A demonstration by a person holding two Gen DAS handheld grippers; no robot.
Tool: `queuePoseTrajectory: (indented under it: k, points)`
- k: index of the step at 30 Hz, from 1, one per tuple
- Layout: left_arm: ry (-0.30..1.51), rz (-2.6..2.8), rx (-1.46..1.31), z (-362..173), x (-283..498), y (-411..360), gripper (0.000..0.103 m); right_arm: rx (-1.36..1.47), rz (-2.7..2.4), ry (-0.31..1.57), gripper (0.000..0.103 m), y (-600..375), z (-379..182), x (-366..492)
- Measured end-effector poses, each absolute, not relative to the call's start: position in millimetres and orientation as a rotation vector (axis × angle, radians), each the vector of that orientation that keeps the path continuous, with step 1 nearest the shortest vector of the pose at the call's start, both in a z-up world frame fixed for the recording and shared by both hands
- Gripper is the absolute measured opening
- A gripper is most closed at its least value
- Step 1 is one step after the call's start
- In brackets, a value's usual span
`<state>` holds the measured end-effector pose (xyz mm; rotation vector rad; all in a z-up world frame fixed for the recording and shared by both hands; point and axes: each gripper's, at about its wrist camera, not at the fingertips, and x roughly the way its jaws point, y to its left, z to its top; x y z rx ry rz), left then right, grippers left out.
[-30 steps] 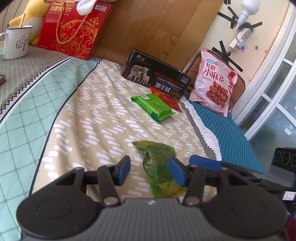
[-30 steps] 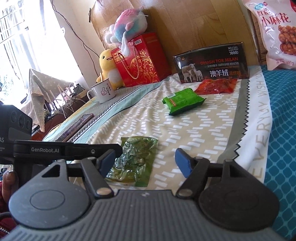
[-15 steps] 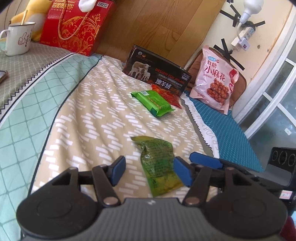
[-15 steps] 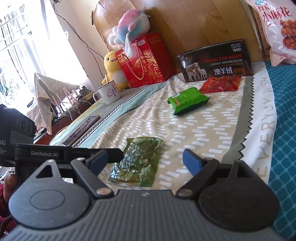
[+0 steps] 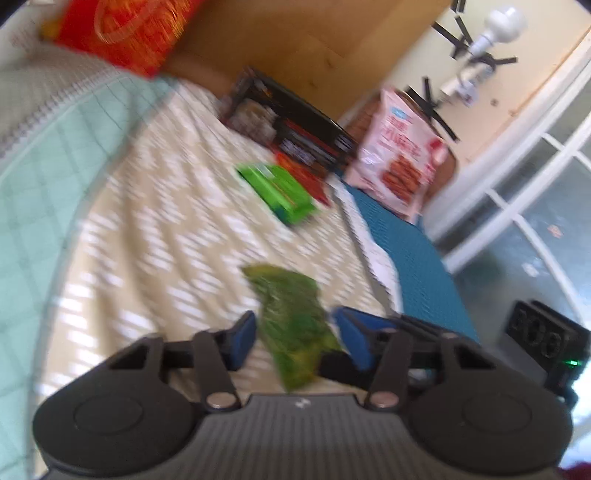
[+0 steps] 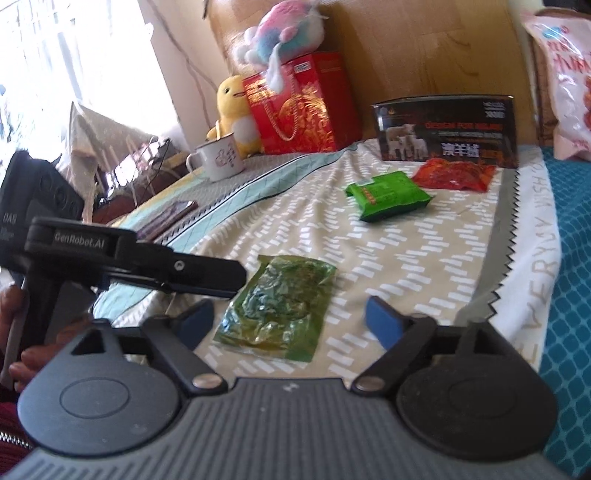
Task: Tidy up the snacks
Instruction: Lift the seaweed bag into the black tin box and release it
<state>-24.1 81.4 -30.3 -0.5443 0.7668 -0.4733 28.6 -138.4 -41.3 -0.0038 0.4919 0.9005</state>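
Your left tool (image 5: 293, 338) and right tool (image 6: 290, 323) are both closing, neither gripping, astride the crinkly translucent green snack pouch (image 6: 279, 308) lying near you on the patterned bed cover (image 6: 424, 251). You're at the pickup: press lower before pinching the flat film.

4 snack packets (image 6: 276, 305), 2 boxes (image 6: 447, 129), 2 plush toys (image 6: 284, 31), 1 mug (image 6: 219, 162).
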Motion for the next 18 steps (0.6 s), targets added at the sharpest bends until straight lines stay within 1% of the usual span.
queuePoseTrajectory:
  k: [1, 2, 3, 4, 6, 7, 9, 11, 12, 13, 14, 15, 16, 17, 18]
  points:
    - [0.764, -0.488, -0.551, -32, -23, 80, 0.043, -0.007, 0.901, 0.492, 0.058, -136, -42, 28]
    - [0.764, -0.502, -0.555, -33, -22, 78, 0.042, -0.008, 0.893, 0.489, 0.055, -134, -41, 28]
    - [0.760, -0.505, -0.563, -33, -21, 78, 0.042, -0.012, 0.891, 0.487, 0.055, -133, -41, 28]
    - [0.754, -0.509, -0.570, -33, -21, 79, 0.039, -0.007, 0.891, 0.484, 0.048, -134, -41, 28]
    - [0.737, -0.520, -0.583, -31, -21, 82, 0.028, 0.006, 0.862, 0.484, 0.034, -136, -41, 27]
    - [0.729, -0.524, -0.581, -29, -21, 83, 0.022, 0.021, 0.859, 0.485, 0.032, -138, -41, 28]
    - [0.721, -0.526, -0.569, -26, -19, 83, 0.019, 0.056, 0.863, 0.478, 0.030, -141, -40, 28]
    - [0.721, -0.514, -0.549, -24, -15, 81, 0.012, 0.061, 0.854, 0.466, 0.031, -141, -40, 27]
    - [0.723, -0.511, -0.545, -24, -13, 81, 0.012, 0.058, 0.851, 0.464, 0.033, -141, -40, 26]
    - [0.723, -0.516, -0.553, -24, -11, 83, 0.012, 0.060, 0.850, 0.461, 0.033, -141, -39, 26]
    - [0.722, -0.523, -0.560, -25, -9, 84, 0.012, 0.062, 0.844, 0.459, 0.037, -142, -38, 27]
    - [0.719, -0.527, -0.560, -25, -8, 85, 0.012, 0.059, 0.834, 0.461, 0.044, -144, -38, 28]
    - [0.717, -0.527, -0.557, -25, -8, 86, 0.012, 0.055, 0.824, 0.463, 0.060, -145, -37, 30]
    - [0.716, -0.532, -0.558, -26, -8, 87, 0.012, 0.053, 0.823, 0.474, 0.073, -147, -37, 32]
    - [0.713, -0.542, -0.565, -27, -7, 88, 0.012, 0.051, 0.838, 0.492, 0.078, -147, -39, 34]
